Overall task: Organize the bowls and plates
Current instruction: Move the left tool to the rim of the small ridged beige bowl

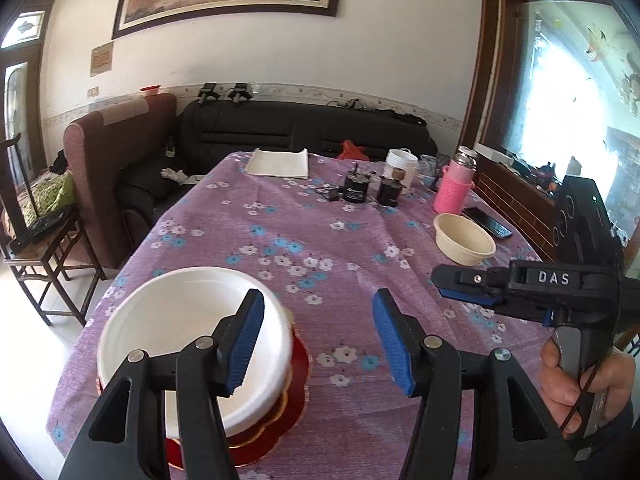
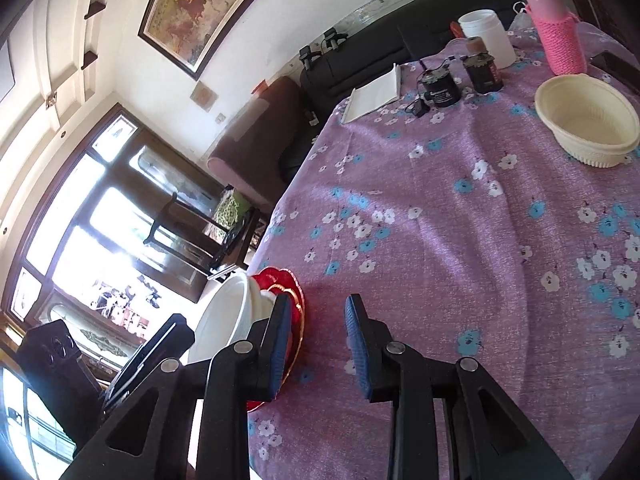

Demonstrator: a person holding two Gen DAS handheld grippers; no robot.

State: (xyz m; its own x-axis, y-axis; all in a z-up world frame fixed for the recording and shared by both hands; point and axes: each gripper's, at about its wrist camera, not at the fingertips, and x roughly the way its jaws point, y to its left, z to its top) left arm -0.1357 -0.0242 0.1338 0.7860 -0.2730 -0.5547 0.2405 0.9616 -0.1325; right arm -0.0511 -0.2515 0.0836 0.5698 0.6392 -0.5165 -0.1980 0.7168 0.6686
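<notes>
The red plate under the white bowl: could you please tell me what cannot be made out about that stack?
- Left wrist view: the white plastic bowl and the left gripper's fingers hide most of the red gold-rimmed plate.
- Right wrist view: the right gripper's finger covers where the bowl meets the plate, so how many dishes lie between is unclear.

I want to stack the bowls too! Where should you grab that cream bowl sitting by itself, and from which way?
Pinch the cream bowl by its rim, one finger inside and one outside, probably on the near edge. It stands upright and open with nothing in it, and the purple cloth on that side is bare. The pink bottle and the phone crowd its far side, so coming from there looks awkward.
</notes>
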